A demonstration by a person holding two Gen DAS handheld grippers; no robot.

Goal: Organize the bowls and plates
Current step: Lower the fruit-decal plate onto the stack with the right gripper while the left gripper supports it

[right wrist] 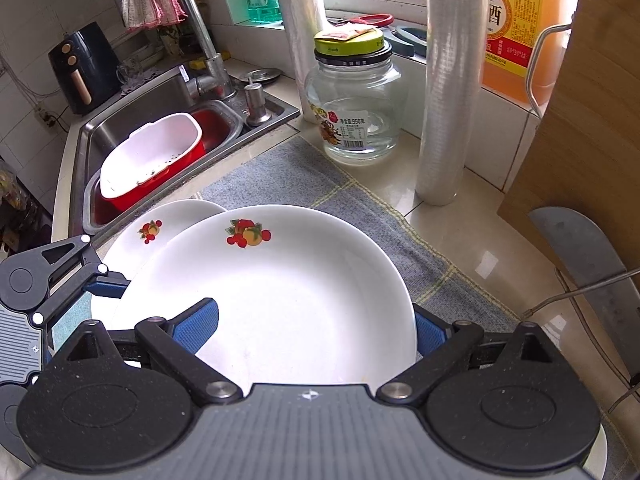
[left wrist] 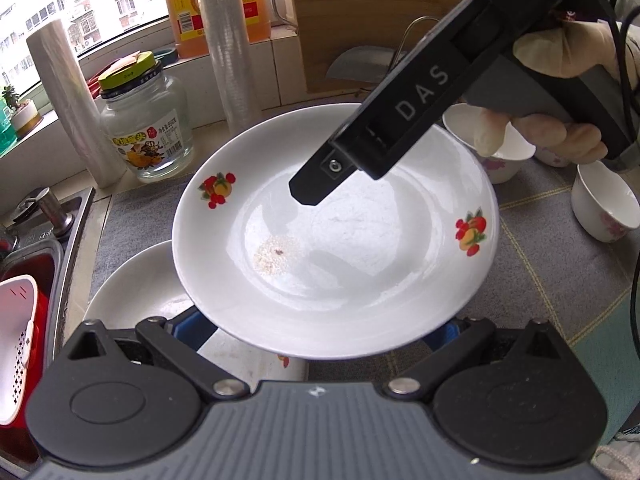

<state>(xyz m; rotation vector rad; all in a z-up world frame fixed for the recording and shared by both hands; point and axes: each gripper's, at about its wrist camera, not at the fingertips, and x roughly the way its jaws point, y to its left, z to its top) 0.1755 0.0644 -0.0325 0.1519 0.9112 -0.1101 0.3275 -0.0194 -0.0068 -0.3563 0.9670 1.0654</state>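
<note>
A white plate with fruit decals (left wrist: 336, 248) (right wrist: 280, 300) lies offset over a second matching plate (left wrist: 136, 284) (right wrist: 168, 224) on the grey mat (left wrist: 540, 264). My left gripper (left wrist: 320, 332) is open, its blue pads spread wide, and the upper plate's near rim covers their tips. One left finger (right wrist: 108, 284) touches that rim. My right gripper (right wrist: 316, 320) (left wrist: 384, 120) hovers open over the upper plate, one pad above its inside and the other just past its rim. White bowls (left wrist: 604, 204) (left wrist: 508, 156) stand at the right, partly behind a gloved hand (left wrist: 560, 56).
A glass jar (left wrist: 148, 128), two film rolls (left wrist: 68, 100) (left wrist: 224, 40), an orange bottle (right wrist: 520, 32), a cutting board (left wrist: 360, 20) and a cleaver (right wrist: 588, 256) line the back. The sink (right wrist: 120, 128) at the left holds a white strainer (right wrist: 152, 160) in a red basin.
</note>
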